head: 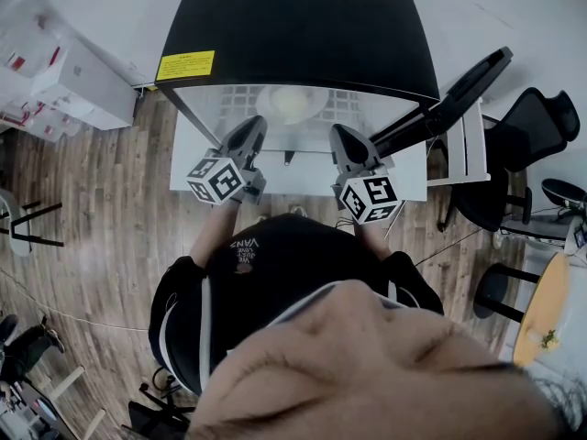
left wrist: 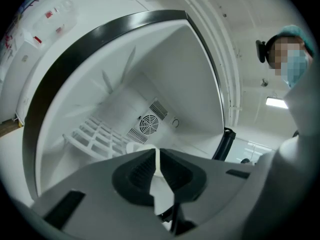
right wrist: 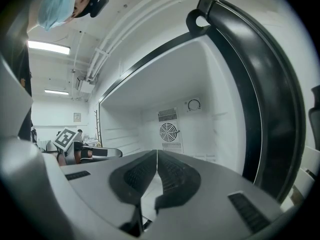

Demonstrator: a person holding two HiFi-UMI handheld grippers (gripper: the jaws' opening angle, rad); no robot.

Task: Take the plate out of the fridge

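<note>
The black fridge (head: 293,26) stands open before me, its door (head: 449,99) swung out to the right. A white plate (head: 292,104) lies on the white wire shelf (left wrist: 95,134) inside. My left gripper (head: 257,125) is at the fridge mouth, close to the plate's left edge. Its jaws are shut, and the plate's rim (left wrist: 134,147) shows just past the tips of the left gripper (left wrist: 157,151), which is rolled to one side. My right gripper (head: 339,134) hangs shut at the plate's right, holding nothing. In the right gripper view the right gripper (right wrist: 157,153) points level into the white interior.
White boxes (head: 73,81) are stacked on the floor to the left of the fridge. Black office chairs (head: 523,145) and a round wooden table (head: 541,310) stand at the right. A fan vent (right wrist: 169,132) sits in the fridge's back wall.
</note>
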